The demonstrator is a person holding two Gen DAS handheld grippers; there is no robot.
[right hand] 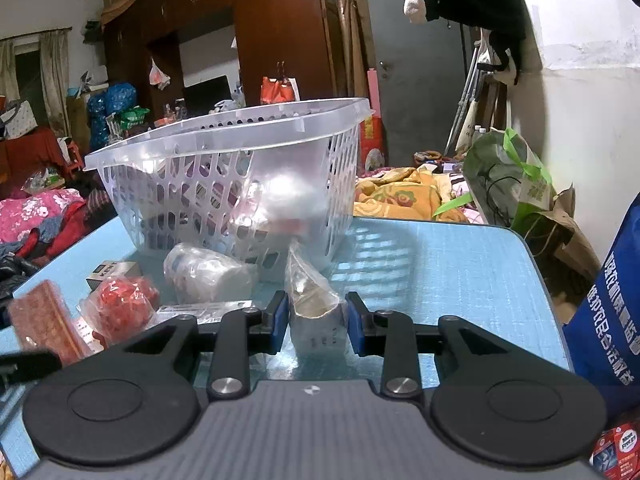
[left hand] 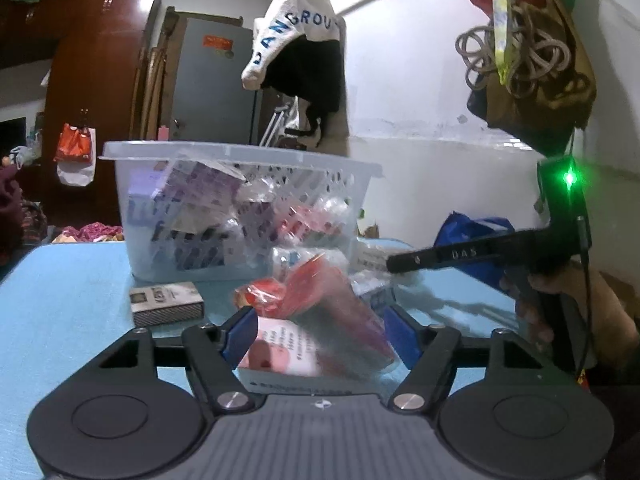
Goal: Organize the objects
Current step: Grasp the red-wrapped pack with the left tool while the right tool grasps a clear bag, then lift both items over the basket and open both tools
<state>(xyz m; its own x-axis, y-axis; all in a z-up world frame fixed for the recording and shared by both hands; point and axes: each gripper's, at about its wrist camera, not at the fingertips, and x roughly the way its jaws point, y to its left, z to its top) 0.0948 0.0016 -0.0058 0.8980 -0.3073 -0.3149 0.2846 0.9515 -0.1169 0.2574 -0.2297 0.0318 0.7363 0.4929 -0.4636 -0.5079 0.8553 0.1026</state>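
Observation:
A clear plastic basket [left hand: 248, 160] [right hand: 224, 140] with several packets inside stands on the blue table [left hand: 68, 280] [right hand: 440, 264]. My left gripper [left hand: 320, 330] is shut on a red-and-clear plastic packet [left hand: 320, 320], held just above the table in front of the basket. My right gripper [right hand: 316, 322] stands around a clear bag with a brownish item [right hand: 312, 300], its blue pads touching the sides; it shows from the side in the left wrist view [left hand: 404, 262]. A red wrapped ball [right hand: 124, 304] and a clear wrapped roll [right hand: 204, 272] lie beside it.
A small grey box [left hand: 166, 304] lies on the table left of my left gripper. A blue bag [right hand: 608, 312] stands at the table's right edge. A red flat packet [right hand: 44, 324] is at the left. A white wall is to the right.

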